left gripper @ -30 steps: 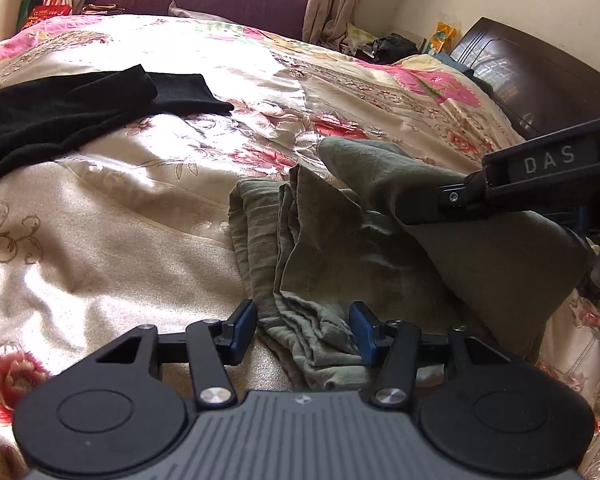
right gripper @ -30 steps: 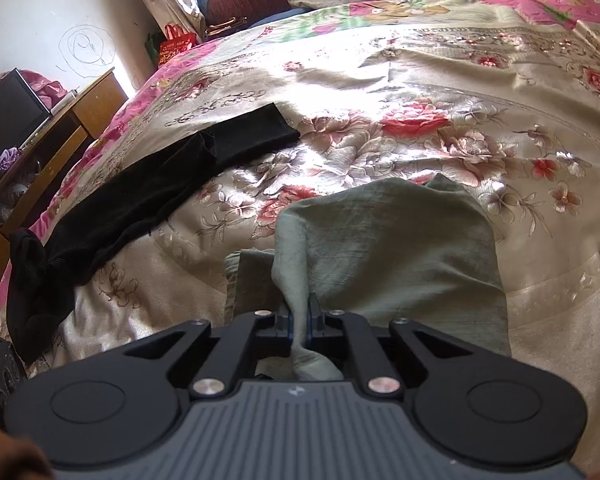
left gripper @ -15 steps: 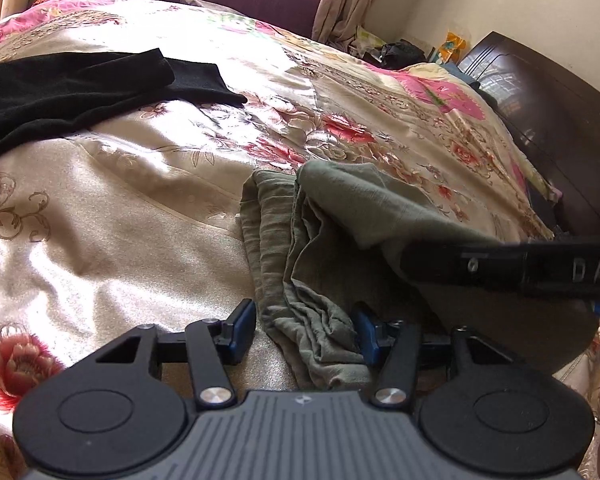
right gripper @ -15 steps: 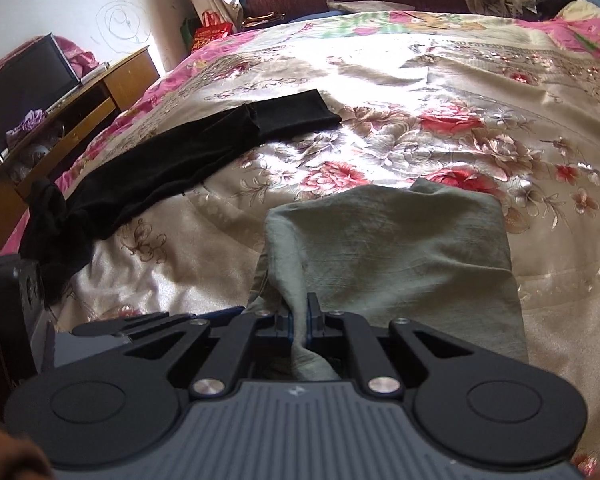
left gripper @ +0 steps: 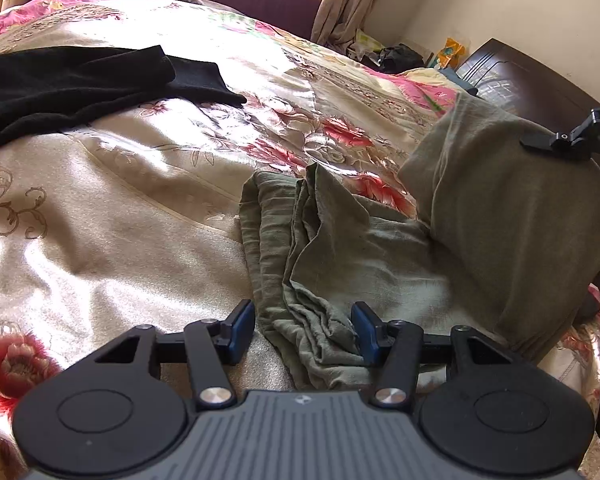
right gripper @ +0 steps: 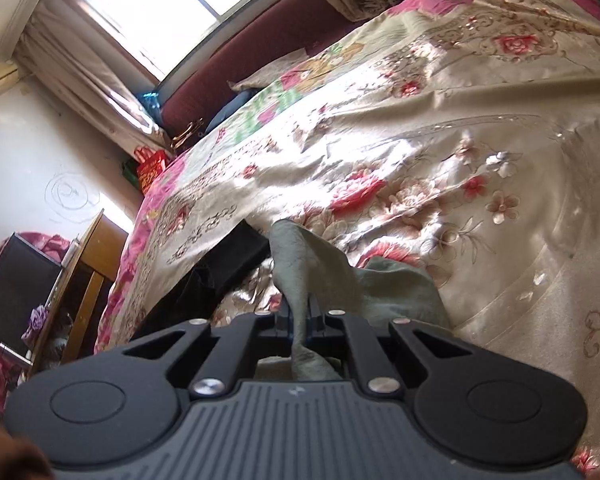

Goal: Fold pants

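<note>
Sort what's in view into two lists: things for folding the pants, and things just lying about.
For the job:
green pants
left hand-held gripper, open around the crumpled end
right hand-held gripper, shut on a lifted part
bedspread

Lying about:
black garment
red bag
wooden desk

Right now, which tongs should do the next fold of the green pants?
Probably the right tongs: they are shut on a lifted flap of the green pants and can carry it over. The left tongs are open, straddling the bunched edge on the bed, holding nothing.
</note>
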Tool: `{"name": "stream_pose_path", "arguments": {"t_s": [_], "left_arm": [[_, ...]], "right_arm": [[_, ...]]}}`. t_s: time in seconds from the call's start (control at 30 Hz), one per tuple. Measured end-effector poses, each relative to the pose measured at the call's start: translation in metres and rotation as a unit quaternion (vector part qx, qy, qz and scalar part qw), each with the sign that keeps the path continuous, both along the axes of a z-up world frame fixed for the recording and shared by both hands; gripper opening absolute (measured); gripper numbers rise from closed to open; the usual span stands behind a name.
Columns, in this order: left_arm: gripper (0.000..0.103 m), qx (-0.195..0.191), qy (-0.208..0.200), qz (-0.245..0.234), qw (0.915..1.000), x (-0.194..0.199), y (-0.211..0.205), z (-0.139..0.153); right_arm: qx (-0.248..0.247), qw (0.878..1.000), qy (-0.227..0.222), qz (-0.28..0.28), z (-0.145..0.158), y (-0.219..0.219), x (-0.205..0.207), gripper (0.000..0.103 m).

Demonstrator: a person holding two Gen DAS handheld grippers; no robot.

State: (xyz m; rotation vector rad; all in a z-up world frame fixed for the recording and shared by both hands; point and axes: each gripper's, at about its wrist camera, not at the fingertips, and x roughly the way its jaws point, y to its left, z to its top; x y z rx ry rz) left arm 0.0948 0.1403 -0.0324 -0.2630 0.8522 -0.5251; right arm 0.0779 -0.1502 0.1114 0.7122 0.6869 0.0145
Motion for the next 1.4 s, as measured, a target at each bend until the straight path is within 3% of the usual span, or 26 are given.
{"name": "stream_pose_path", "arguments": {"t_s": [0.23, 0.37, 0.53, 0.67, 0.8, 0.9, 1.0, 1.03, 1.07, 1.23, 1.4], "left_arm": [[0.066, -0.006, 0.002, 0.002, 1.0, 0.0, 0.002, 0.0], [0.066, -0.009, 0.001, -0.002, 1.0, 0.0, 0.002, 0.0], [0.067, -0.008, -0.004, -0.001, 1.0, -0.002, 0.005, 0.002], [0.067, -0.017, -0.002, 0.013, 0.9998, -0.001, 0.013, 0.002], [0.066, -0.035, 0.01, 0.027, 0.999, 0.003, 0.021, -0.001], [0.066, -0.036, 0.007, 0.029, 0.9989, 0.004, 0.021, -0.001], [0.067, -0.038, 0.001, 0.027, 0.9989, 0.003, 0.021, 0.001], [0.067, -0.037, -0.001, 0.027, 0.9989, 0.002, 0.02, 0.002], [0.067, -0.033, -0.003, 0.027, 0.9991, 0.002, 0.02, 0.002], [0.067, -0.02, -0.022, 0.032, 0.999, -0.008, 0.023, 0.01], [0.067, -0.041, -0.053, 0.006, 0.9977, -0.025, 0.027, 0.025]], "right_arm": [[0.023, 0.995, -0.05, -0.078, 0.009, -0.005, -0.005, 0.006], [0.007, 0.999, 0.004, -0.053, -0.017, 0.024, -0.002, 0.007], [0.055, 0.994, 0.095, -0.018, -0.078, 0.074, 0.003, 0.008], [0.024, 0.996, 0.088, -0.009, -0.085, 0.099, 0.013, 0.008], [0.04, 0.996, 0.077, -0.018, -0.082, 0.106, 0.02, 0.011], [0.008, 0.998, 0.059, -0.002, -0.072, 0.114, 0.023, 0.014], [-0.04, 0.997, 0.054, 0.033, -0.063, 0.122, 0.027, 0.03], [-0.059, 0.995, 0.059, 0.056, -0.061, 0.126, 0.031, 0.042], [-0.07, 0.993, 0.065, 0.071, -0.061, 0.128, 0.034, 0.046], [-0.202, 0.959, 0.107, 0.165, -0.064, 0.157, 0.054, 0.048], [-0.271, 0.933, 0.119, 0.207, -0.063, 0.17, 0.072, 0.052]]}}
